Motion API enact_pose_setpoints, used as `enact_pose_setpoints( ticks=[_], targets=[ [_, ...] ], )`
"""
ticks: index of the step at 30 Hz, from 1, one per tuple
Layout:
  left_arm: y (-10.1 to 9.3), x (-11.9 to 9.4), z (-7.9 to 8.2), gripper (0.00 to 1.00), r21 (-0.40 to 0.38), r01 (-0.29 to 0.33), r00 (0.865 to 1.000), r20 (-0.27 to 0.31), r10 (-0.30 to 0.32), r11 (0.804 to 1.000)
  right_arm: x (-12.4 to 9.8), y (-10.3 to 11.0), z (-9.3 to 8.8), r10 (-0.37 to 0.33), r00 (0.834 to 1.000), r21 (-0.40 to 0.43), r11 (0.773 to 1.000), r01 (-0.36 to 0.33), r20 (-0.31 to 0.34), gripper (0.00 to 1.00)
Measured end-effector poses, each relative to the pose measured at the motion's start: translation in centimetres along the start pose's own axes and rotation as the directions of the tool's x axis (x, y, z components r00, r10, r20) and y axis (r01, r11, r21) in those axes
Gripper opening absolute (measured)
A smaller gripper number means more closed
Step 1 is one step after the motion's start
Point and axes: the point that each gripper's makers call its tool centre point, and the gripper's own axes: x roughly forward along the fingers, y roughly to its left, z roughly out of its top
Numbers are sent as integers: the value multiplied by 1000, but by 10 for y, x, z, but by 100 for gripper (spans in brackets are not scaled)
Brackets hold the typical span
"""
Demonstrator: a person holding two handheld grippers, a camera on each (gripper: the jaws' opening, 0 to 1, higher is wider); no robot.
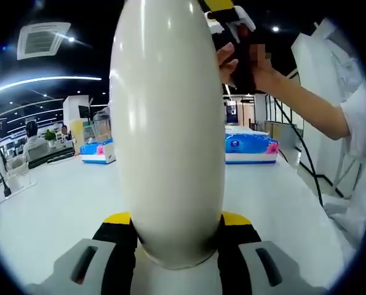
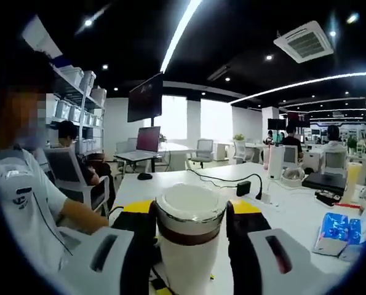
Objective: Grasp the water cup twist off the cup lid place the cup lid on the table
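Two grippers meet on one water cup (image 1: 167, 129). In the left gripper view, left of the jaws, a white table (image 1: 53, 215) stretches away with a blue-and-white pack (image 1: 98, 152) lying far ahead. Centered between the jaws stands the cup's tall white body, and the left gripper (image 1: 176, 236) is clamped on its lower end, black pads with yellow tips touching both sides. Above and to the right, a person's hand (image 1: 247, 64) holds the other gripper at the cup's far end. Farther right lies a second blue pack (image 1: 250, 149).

In the right gripper view, a person in a white shirt (image 2: 23, 196) sits left of the jaws. Straight ahead, the right gripper (image 2: 190, 230) is closed on the cup lid (image 2: 190, 218), its pads pressing the brown band under the white cap. Beyond runs a table with a black cable (image 2: 226, 179). Right of the jaws lies a blue packet (image 2: 335, 233).
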Motion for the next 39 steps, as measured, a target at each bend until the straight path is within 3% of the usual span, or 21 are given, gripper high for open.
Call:
enact_pose_setpoints(
  ticks=[8,11,14,16,23,29,30,32,34,36,37,39],
  targets=[
    [-1,0,0,52,4,3,1000,1,-3,1000,2,5,11,-167,985,-42,985,165,-35,73],
    [-2,0,0,52,4,3,1000,2,-3,1000,-1,2,14,-224,974,-58,973,222,-42,74],
    [-3,0,1,52,5,3,1000,2,-3,1000,-6,-2,15,-314,948,-93,947,308,-53,74],
    [-3,0,1,52,5,3,1000,2,-3,1000,-9,-1,18,-344,938,-168,928,333,-43,67],
    [-3,0,1,52,5,3,1000,2,-3,1000,-8,16,27,-417,908,-190,888,418,46,65],
    [-4,0,1,52,6,3,1000,2,-3,1000,-13,9,24,-505,862,-279,822,496,41,64],
    [-4,0,2,52,7,4,1000,2,-4,1000,-18,3,22,-545,837,-266,800,537,49,62],
    [-4,0,2,52,7,4,1000,2,-4,1000,-18,-1,18,-553,832,-273,794,543,48,62],
    [-3,0,2,52,7,4,1000,2,-4,1000,-23,-10,14,-600,797,-208,774,598,60,62],
    [-3,0,2,52,7,4,1000,2,-4,1000,-25,-7,16,-605,792,-133,781,611,87,64],
    [-3,0,2,52,6,4,1000,2,-4,1000,-25,-5,19,-602,792,-80,788,610,105,67],
    [-2,0,2,52,7,5,1000,3,-5,1000,-29,-5,22,-629,767,-9,772,635,129,80]
  ],
)
